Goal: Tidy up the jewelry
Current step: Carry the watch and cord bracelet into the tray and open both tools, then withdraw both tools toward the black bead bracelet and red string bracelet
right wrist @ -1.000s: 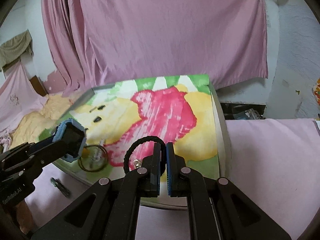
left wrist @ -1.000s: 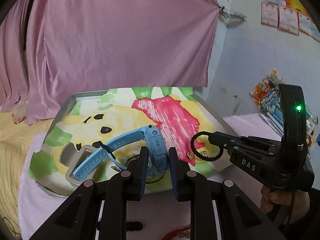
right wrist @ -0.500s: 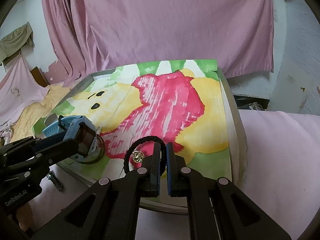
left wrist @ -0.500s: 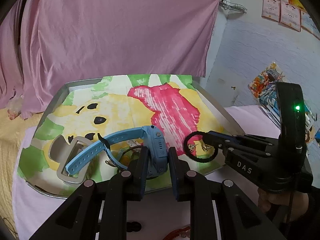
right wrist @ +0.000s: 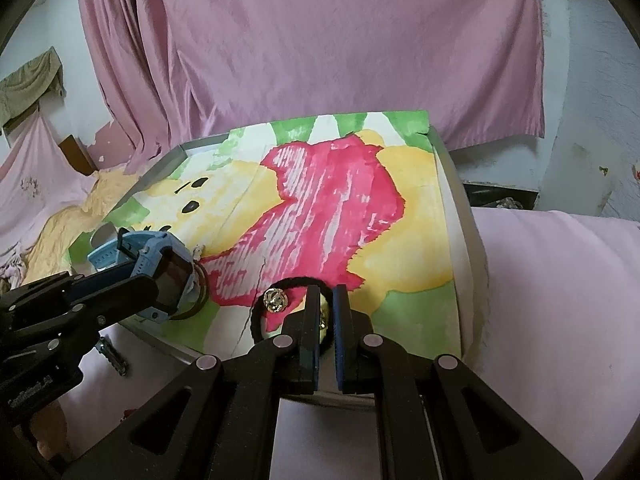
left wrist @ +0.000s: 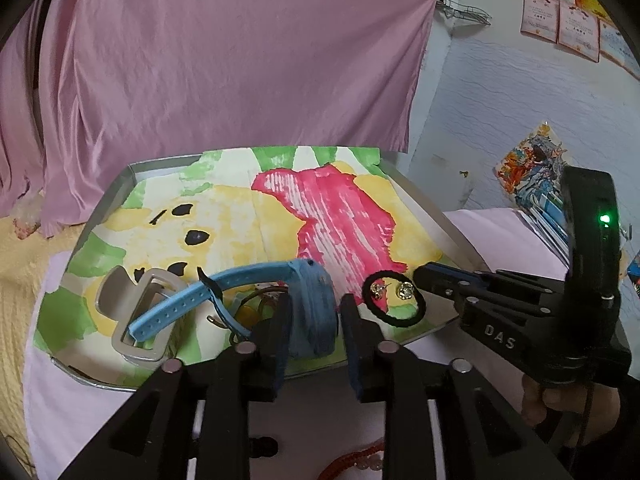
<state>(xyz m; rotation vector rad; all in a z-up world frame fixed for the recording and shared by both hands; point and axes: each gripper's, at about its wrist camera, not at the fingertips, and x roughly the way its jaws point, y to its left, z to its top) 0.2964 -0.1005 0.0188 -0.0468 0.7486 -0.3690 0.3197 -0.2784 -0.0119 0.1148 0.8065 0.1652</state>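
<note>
Left gripper (left wrist: 312,320): jaws just opening, narrow gap, blue watch (left wrist: 310,312) between them, resting on the tray's (left wrist: 132,176) near edge; pad contact looks lost, though it's hard to tell. Right gripper (right wrist: 325,312): clamped on black hair tie (right wrist: 276,280) low over the tray. Two gold earrings (left wrist: 404,290) lie inside the tie. Beyond, pink cloth (left wrist: 240,60).

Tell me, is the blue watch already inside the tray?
Yes. The blue watch is over the tray, and the left tool has just been opening.
</note>
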